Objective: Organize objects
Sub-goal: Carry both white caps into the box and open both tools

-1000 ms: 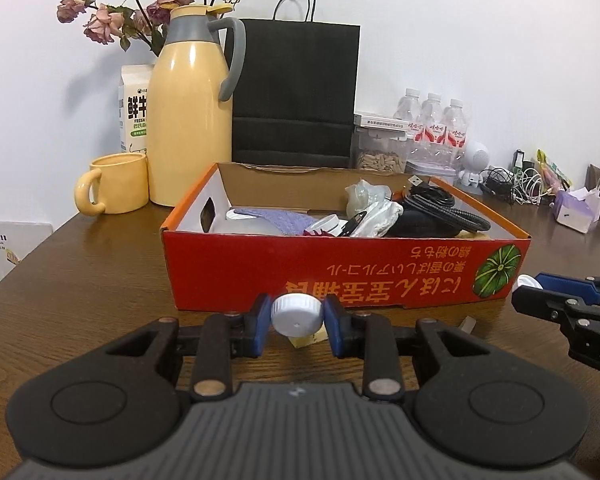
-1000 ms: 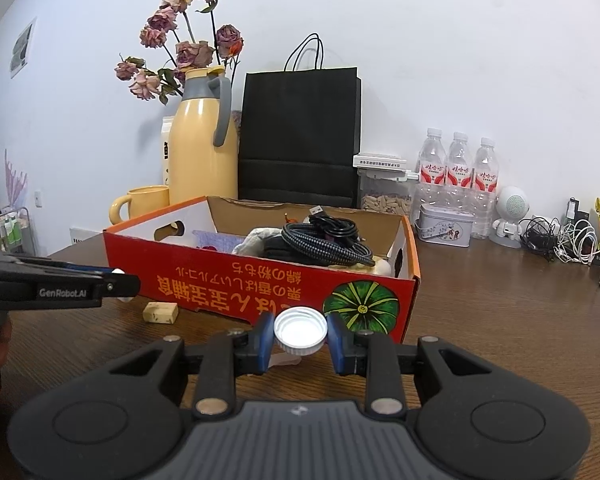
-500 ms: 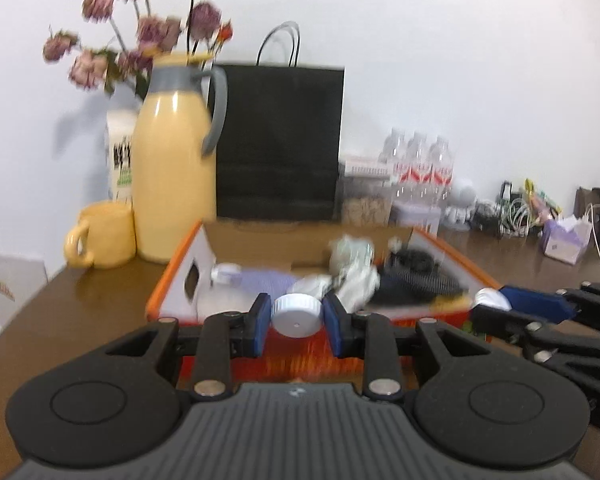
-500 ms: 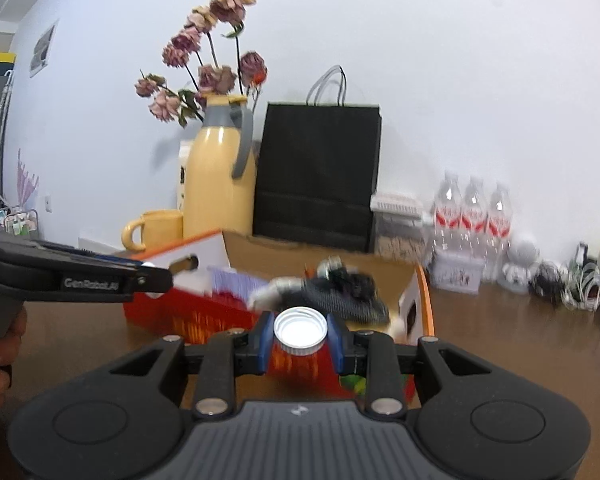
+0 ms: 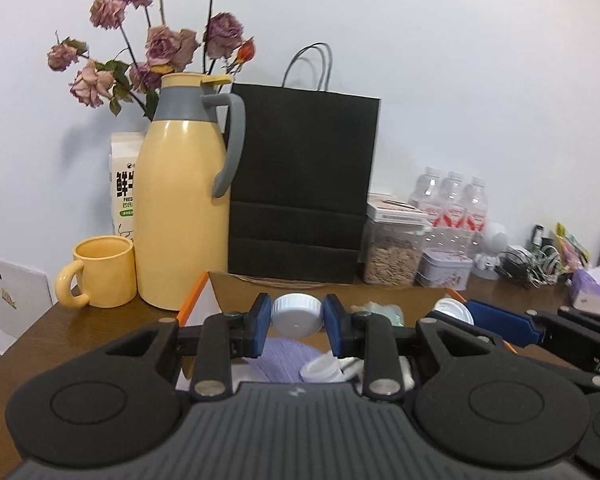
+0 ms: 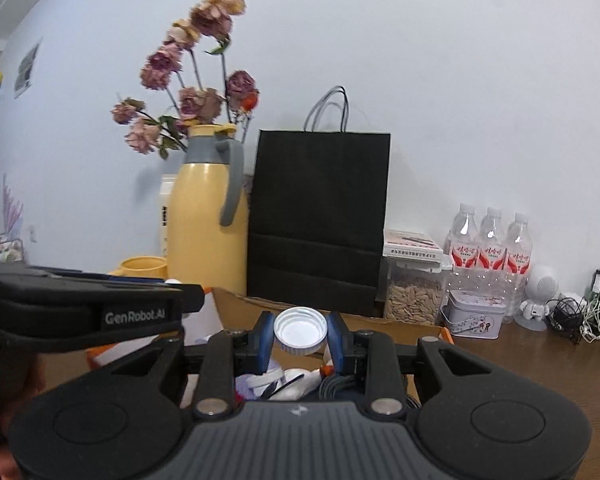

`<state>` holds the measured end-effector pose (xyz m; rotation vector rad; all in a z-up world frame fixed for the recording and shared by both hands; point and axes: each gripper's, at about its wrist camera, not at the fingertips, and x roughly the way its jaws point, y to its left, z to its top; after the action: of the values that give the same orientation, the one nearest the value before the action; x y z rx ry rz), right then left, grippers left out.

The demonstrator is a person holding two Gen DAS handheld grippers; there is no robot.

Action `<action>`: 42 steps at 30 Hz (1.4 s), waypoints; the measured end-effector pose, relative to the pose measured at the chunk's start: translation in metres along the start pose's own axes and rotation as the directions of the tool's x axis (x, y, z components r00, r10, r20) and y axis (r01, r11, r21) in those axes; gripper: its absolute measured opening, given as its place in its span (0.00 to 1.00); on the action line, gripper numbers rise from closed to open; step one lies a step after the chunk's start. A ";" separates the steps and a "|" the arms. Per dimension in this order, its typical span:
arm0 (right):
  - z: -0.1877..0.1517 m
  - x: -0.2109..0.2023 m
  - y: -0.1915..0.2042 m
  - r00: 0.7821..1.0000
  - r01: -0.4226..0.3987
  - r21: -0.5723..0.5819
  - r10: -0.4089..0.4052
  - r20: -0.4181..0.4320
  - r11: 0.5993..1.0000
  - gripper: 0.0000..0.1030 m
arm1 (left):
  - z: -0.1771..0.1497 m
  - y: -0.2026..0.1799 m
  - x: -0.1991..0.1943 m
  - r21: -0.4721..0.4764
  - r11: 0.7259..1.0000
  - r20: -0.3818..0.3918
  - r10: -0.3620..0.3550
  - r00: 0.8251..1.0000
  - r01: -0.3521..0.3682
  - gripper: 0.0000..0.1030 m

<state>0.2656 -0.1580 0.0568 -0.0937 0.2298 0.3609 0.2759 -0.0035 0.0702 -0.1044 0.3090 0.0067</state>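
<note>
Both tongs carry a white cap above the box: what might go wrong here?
1. The left tongs and right tongs pinch each white cap only by its rim; one may slip.
2. They are close together and may collide.
3. The cardboard box is crowded, so a dropped cap may bounce out.

The right gripper (image 6: 300,340) pinches a white ribbed plastic bottle cap (image 6: 300,331) between its blue pads — hollow side facing the camera — above an open cardboard box (image 6: 332,312) of clutter. Behind stand a yellow thermos jug (image 6: 206,220) and a black paper bag (image 6: 320,216).
</note>
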 end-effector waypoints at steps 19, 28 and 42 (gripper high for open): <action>-0.019 0.043 -0.019 0.996 0.075 0.035 -0.073 -0.055 0.997 0.27 | -0.009 0.008 0.041 0.019 1.000 -0.039 0.013 0.999 -0.012 0.38; -0.020 0.034 -0.028 0.997 0.076 0.077 -0.073 -0.039 0.994 1.00 | -0.008 0.002 0.028 0.024 0.998 0.055 0.056 0.997 -0.057 1.00; -0.019 0.029 -0.031 0.996 0.087 0.084 -0.084 -0.041 0.993 1.00 | -0.009 0.000 0.024 0.012 0.999 0.058 0.046 0.997 -0.047 1.00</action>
<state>0.2989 -0.1795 0.0330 -0.0257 0.2775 0.2639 0.2957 -0.0043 0.0544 -0.0836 0.2539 0.0534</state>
